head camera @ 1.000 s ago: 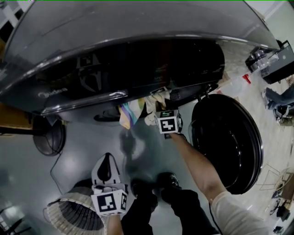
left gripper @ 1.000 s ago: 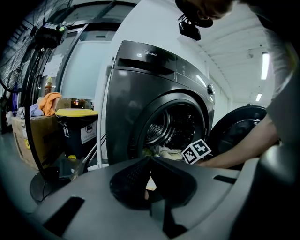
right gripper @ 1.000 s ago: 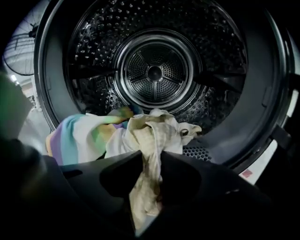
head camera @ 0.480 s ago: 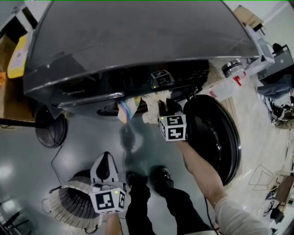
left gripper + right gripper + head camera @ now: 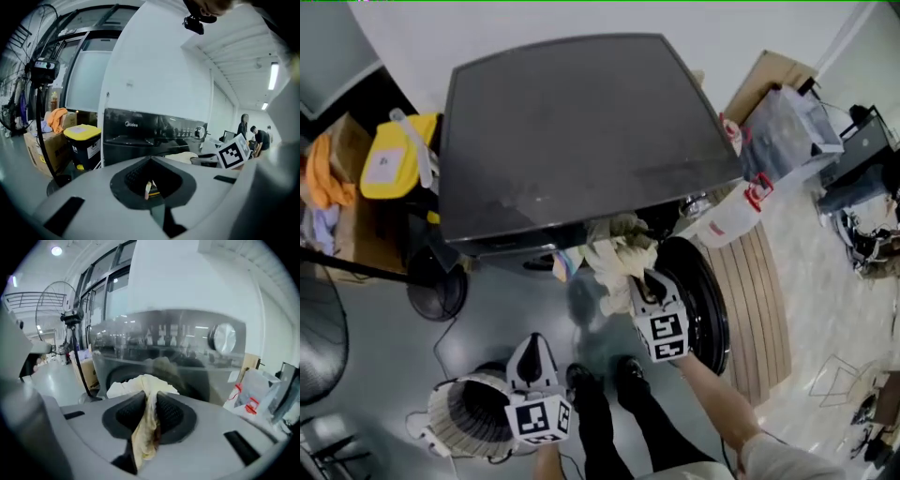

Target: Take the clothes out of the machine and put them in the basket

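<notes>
While the cloth [image 5: 614, 258] bunches at the mouth of the machine [image 5: 572, 131], part of it out and part still at the opening, my right tongs [image 5: 645, 281] grip its near end. Their jaws have just been closing, and in the right gripper view a creased cream fold is pressed between the dark pads and trails down below them. Just left of it a coloured cloth [image 5: 565, 265] hangs from the same opening; neither of my tongs touches it. The round door [image 5: 705, 300] stands swung open to the right, just beside my right tongs.

My left tongs [image 5: 532, 349] are well apart from the clothes, above the rim of the basket [image 5: 464, 417], which sits on the floor at the lower left. Their jaws are drawn together to a thin slit with nothing gripped.

Left of the machine stand a yellow-lidded bin [image 5: 394, 169] and a box [image 5: 337, 216] with an orange rag [image 5: 323, 173] on it.
</notes>
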Motion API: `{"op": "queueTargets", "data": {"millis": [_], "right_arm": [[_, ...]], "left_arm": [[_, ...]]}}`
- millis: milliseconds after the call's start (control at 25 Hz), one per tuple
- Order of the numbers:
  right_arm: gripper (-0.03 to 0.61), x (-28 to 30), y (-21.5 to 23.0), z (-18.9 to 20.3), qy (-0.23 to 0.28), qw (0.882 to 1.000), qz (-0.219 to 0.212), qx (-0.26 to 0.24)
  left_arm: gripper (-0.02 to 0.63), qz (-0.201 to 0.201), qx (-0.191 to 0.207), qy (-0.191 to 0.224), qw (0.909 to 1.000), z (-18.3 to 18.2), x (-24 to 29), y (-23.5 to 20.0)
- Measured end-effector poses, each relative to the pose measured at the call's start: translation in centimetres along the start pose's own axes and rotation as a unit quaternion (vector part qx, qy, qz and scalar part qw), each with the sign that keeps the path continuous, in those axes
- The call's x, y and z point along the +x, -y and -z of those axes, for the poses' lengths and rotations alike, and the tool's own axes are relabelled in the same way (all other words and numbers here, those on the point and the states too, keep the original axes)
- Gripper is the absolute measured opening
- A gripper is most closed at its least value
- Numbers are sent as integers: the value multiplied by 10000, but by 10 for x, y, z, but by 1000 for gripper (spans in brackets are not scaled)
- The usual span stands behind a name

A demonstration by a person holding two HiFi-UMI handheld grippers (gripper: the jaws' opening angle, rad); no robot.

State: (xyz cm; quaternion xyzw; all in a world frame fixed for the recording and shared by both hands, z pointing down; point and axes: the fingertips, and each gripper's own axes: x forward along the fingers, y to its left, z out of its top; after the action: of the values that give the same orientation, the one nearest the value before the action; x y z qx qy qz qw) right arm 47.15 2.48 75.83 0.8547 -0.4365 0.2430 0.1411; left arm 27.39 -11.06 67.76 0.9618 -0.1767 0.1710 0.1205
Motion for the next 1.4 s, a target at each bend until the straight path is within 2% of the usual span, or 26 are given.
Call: {"op": "queueTargets", "data": {"millis": [200,400,600,720,1000,1240,1400], "right_arm": [[89,-79,-3,-65,246,9996,-147,70],[89,-156,-15,-119,490,9972,-571,-9],[89,-215,-30,-170,863,9908,-981,-351],[89,-237,-48,-195,1098,9838,-1320,-511],[89,-268,-132,-234,1357,9597,-2290,-903],[89,-285,-244,-231,1340,9282,-3239,-1248],[90,-302,-332,-222,1279,9021,-3863,-1436]], "left_arm": [[18,-200,-36,124,9997,-64,-37,18],[18,-475,279,430,9976,-127,-87,36],[18,-1013,180,705,9922,-163,-148,32],[18,-1452,96,907,9852,-178,-191,25],[18,-2581,-61,1119,9596,-184,-305,-15],[18,-3563,-164,1190,9266,-164,-402,-61],[18,-4084,-360,1237,9036,-139,-472,-86]]}}
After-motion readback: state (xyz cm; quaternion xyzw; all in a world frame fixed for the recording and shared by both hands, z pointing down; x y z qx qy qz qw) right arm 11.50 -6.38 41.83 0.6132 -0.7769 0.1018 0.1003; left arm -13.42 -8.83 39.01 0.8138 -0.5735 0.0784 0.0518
